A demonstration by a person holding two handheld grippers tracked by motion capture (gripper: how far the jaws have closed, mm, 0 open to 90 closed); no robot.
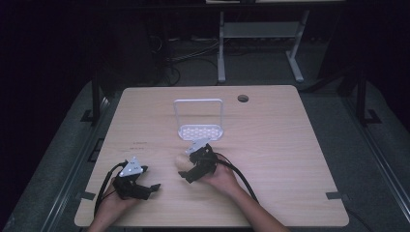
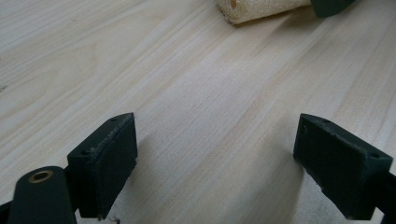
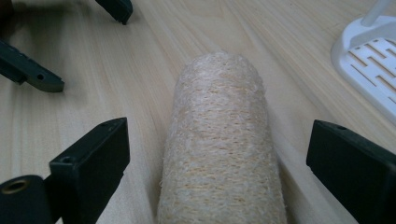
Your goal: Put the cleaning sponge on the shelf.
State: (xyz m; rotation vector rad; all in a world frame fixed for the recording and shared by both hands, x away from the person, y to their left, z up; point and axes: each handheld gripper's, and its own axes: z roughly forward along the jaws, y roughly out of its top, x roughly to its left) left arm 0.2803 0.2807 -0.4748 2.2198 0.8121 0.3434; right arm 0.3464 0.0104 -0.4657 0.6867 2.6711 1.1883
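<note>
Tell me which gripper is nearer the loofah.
Right. The right gripper straddles the loofah, open. The left gripper sits apart over bare table, open, loofah ahead.

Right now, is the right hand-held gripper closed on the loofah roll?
No, the loofah roll lies between open jaws of the right hand-held gripper, gaps on both sides.

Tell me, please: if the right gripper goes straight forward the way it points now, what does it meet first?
The right gripper has open jaws on either side of the loofah roll, so it would probably slide along the roll. Beyond its far end, the left gripper seems to lie off to one side; depth is unclear.
</note>
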